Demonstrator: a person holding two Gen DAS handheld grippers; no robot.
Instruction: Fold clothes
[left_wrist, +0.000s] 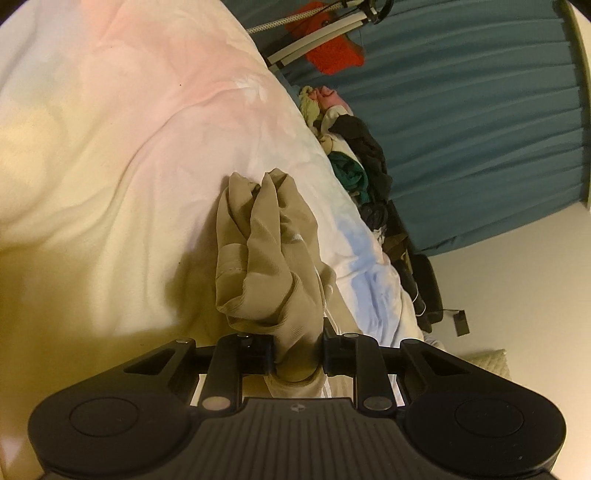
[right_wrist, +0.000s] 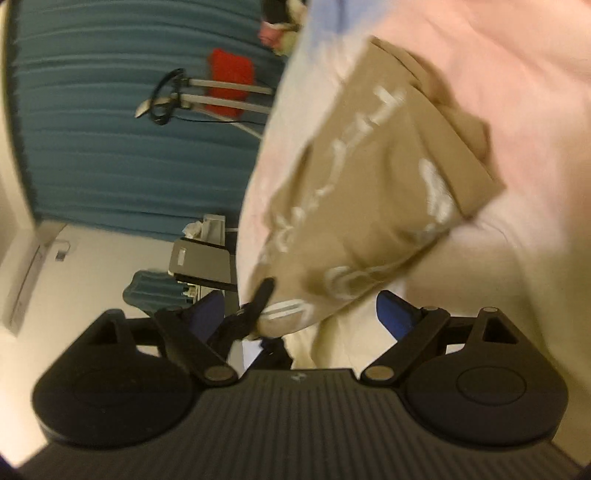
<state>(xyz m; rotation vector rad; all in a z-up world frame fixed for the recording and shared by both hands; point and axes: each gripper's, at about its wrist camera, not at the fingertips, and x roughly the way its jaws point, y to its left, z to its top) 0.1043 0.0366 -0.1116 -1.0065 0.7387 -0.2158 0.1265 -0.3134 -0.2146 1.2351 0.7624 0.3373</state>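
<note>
Garment (left_wrist: 266, 254) clamped (left jaws).

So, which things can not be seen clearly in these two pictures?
- Left wrist view: the left claw is shut on the tan garment; the bunched cloth hides its own shape.
- Right wrist view: motion blur smears the white print on the garment.
- Right claw is open; its own body hides the bedding below.
</note>
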